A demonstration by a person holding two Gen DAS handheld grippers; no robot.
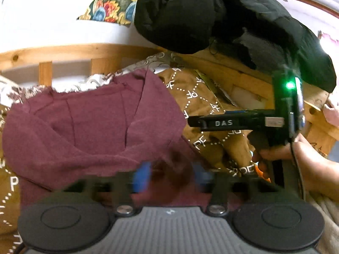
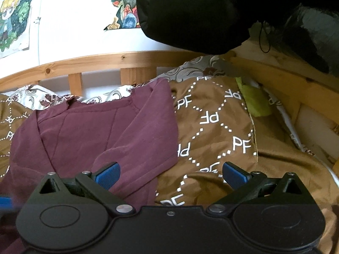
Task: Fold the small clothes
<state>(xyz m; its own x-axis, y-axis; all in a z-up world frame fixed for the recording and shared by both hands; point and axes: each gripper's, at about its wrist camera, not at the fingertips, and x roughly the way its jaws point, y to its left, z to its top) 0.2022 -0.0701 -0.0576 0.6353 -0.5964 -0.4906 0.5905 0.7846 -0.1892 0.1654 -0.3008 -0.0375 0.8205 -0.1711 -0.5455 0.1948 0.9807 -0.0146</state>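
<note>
The left gripper (image 1: pixel 172 178) had its blue pads (image 1: pixel 143 176) spread apart, blurred in its own view, with a fold of maroon cloth showing between them; whether the pads touched the cloth could not be told through the blur. The right gripper (image 2: pixel 171 172) stood with its jaws wide, its blue pads (image 2: pixel 108 174) well apart and nothing pinched between them; the left pad hung over the near edge of the garment and the right one over the bedspread.

The maroon garment (image 2: pixel 95 135) lay flat on the brown bedspread (image 2: pixel 211 127), partly folded, with one panel doubled over the body. Its long axis ran roughly from the grippers away toward the headboard, and its neckline edge pointed to the far side, just short of the wooden rail (image 2: pixel 106 60). In the right wrist view it filled the left half of the bed; its right edge ran almost straight away from the camera, beside the bedspread's white "PF" lattice.

In the left wrist view the right gripper showed from the side, at the garment's right edge, a hand (image 1: pixel 296 154) wrapped around its grip and a green light lit on its housing. A patterned pillow (image 2: pixel 42 97) lay behind the garment against the rail. A black jacket (image 2: pixel 190 14) hung over the bed's corner above, and colourful posters (image 2: pixel 12 17) were stuck on the white wall. A lime-green cloth (image 2: pixel 253 99) was tucked beside the bedspread near the right-hand frame.
</note>
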